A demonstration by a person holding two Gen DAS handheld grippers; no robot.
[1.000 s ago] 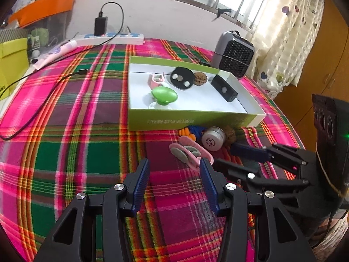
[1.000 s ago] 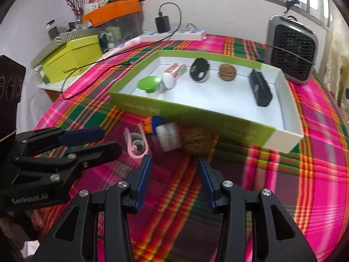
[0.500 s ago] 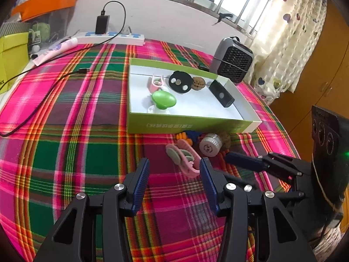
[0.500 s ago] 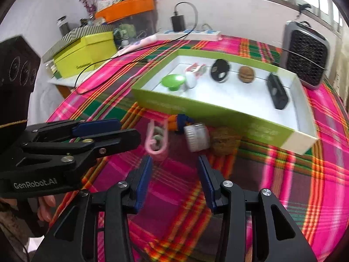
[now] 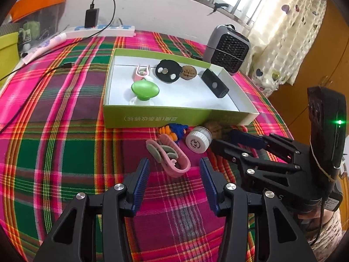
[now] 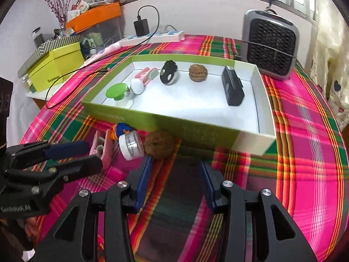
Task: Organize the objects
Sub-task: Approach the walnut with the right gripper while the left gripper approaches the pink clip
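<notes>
Both grippers are now sitting farther back from the green box [image 5: 157,114] than a second ago, each with jaws parted and empty. Left to right along the box's near wall are lying: pink clip [image 5: 169,156], blue-orange knot [image 5: 174,130], white jar [image 5: 198,139], walnut [image 6: 159,144]. Left gripper [image 5: 174,171] is hovering near the clip; right gripper [image 6: 174,169] is hovering just beside the walnut.

I see a pink-green-red plaid tablecloth [image 5: 65,144], a lime-green box [image 5: 152,118] lined white, a pink clip [image 5: 172,159], and a brown walnut [image 6: 160,145].
</notes>
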